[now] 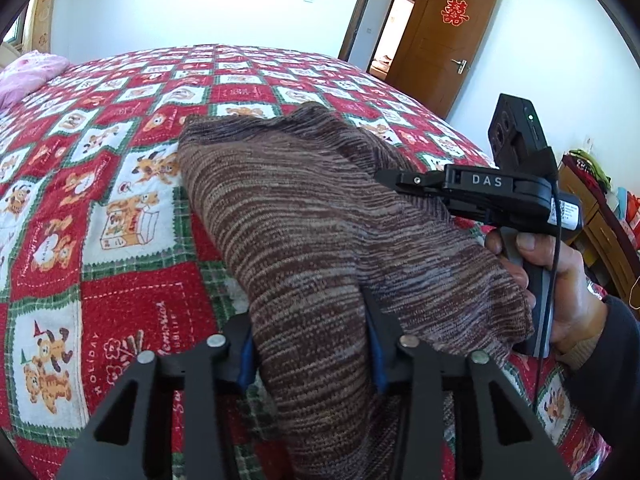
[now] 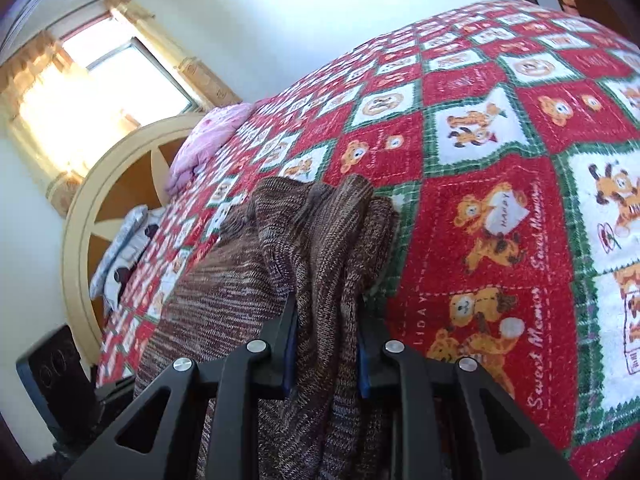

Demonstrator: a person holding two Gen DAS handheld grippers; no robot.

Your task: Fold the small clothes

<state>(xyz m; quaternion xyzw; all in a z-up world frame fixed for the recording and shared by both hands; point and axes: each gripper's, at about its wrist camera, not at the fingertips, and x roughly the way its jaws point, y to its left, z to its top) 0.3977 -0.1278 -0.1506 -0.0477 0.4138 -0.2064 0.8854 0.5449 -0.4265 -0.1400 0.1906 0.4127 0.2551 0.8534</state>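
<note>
A brown striped knit garment (image 1: 288,208) lies on a red, white and green bear-print quilt (image 1: 120,120). In the left wrist view its near end is bunched between the blue pads of my left gripper (image 1: 312,344), which press on it from both sides. My right gripper (image 1: 384,178), held by a hand (image 1: 560,280), comes in from the right and bites the garment's right edge. In the right wrist view a thick fold of the knit garment (image 2: 224,288) is clamped in my right gripper (image 2: 326,320). The fingertips of both grippers are buried in fabric.
A pink blanket (image 1: 28,76) lies at the head of the bed by a cream headboard (image 2: 104,184) and a window (image 2: 100,88). A grey patterned cloth (image 2: 124,248) rests at the bed's far left edge. An open wooden door (image 1: 448,40) and a wooden cabinet (image 1: 592,208) stand to the right.
</note>
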